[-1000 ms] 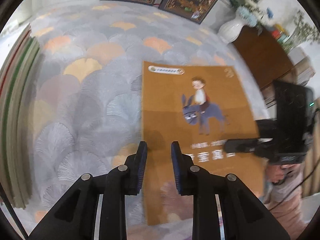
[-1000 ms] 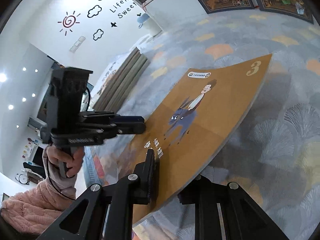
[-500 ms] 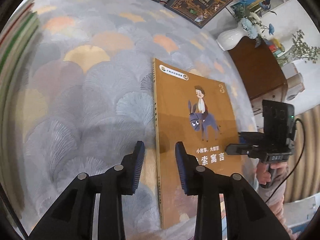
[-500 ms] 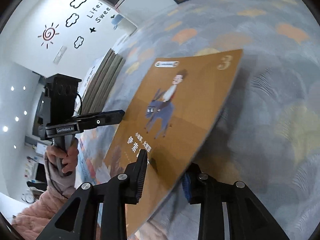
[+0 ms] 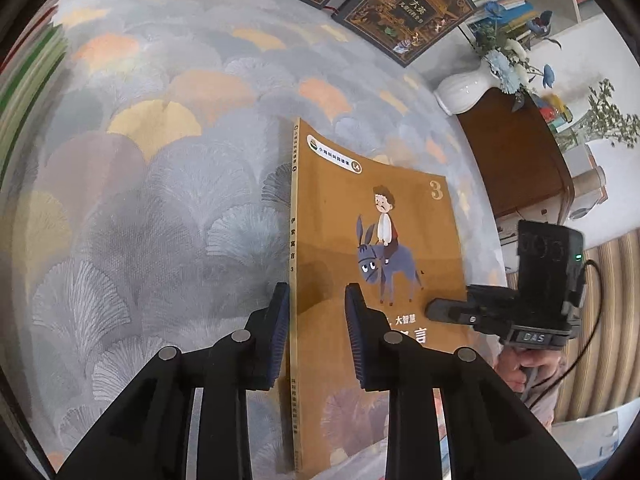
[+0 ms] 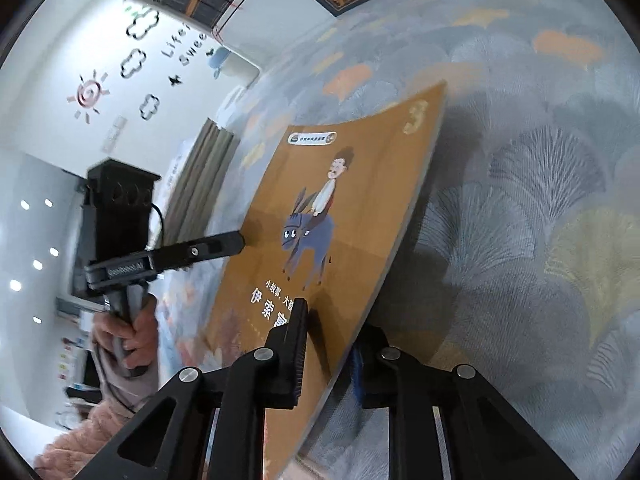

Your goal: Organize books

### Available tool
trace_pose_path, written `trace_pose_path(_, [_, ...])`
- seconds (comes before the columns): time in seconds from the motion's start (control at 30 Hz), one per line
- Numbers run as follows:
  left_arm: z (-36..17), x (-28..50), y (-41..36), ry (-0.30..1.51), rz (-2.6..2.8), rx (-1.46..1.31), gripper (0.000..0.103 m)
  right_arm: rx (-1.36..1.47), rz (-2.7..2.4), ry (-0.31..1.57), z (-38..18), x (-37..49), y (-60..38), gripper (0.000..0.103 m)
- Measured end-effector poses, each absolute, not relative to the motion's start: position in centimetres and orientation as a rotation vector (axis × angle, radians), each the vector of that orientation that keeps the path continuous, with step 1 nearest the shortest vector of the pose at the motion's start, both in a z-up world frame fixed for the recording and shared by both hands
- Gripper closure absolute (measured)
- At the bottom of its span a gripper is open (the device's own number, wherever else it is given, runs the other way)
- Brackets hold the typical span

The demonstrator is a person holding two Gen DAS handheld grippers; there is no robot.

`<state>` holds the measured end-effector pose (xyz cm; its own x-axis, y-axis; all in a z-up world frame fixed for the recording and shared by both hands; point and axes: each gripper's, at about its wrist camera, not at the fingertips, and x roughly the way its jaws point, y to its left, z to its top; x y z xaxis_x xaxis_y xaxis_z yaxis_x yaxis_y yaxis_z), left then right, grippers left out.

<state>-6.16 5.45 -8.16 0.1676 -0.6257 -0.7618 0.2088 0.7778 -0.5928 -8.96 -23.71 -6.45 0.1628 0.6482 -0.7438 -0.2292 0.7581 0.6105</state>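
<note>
An orange picture book (image 5: 328,216) with a boy on a donkey and a "3" is tilted up on its edge above the patterned carpet (image 5: 140,200). My left gripper (image 5: 316,292) straddles its spine near the bottom, one pad behind the spine and one on the cover, shut on it. In the right wrist view the book (image 6: 360,184) rises steeply. My right gripper (image 6: 332,320) has the opposite long edge between its jaws, which are closing, one pad on the cover, the other finger behind. Each view shows the other gripper: the right one (image 5: 432,308), the left one (image 6: 236,244).
Two dark ornate books (image 5: 404,12) lie at the carpet's far end. A white vase (image 5: 460,92) and a brown cabinet (image 5: 516,152) stand at the right. A row of books (image 5: 24,60) lines the left edge. A person's hand (image 6: 128,336) in a pink sleeve holds the left gripper.
The book has swung from lying nearly flat to standing steeply on edge. My left gripper has shifted onto its spine. The right gripper has rolled with the book.
</note>
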Motion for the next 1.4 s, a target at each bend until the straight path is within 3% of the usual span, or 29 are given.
trace_pose_path(0.63, [-2.1,-6.4,9.1,1.125,-0.626,-0.398,0.079,0.286,0.660,1.185,1.2,-8.4,-19.0,0.085])
trace_pose_path(1.03, [2.3,-5.4,17.7,1.017,-0.548,-0.384,0.079,0.191,0.728,1.133,5.2,-5.8,-9.8,0.085])
trace_pose_path(1.4, [3.5,-3.3,26.8,0.944,-0.434,-0.413,0.077,0.159,0.806,1.137,5.0,-1.5,-0.7,0.085])
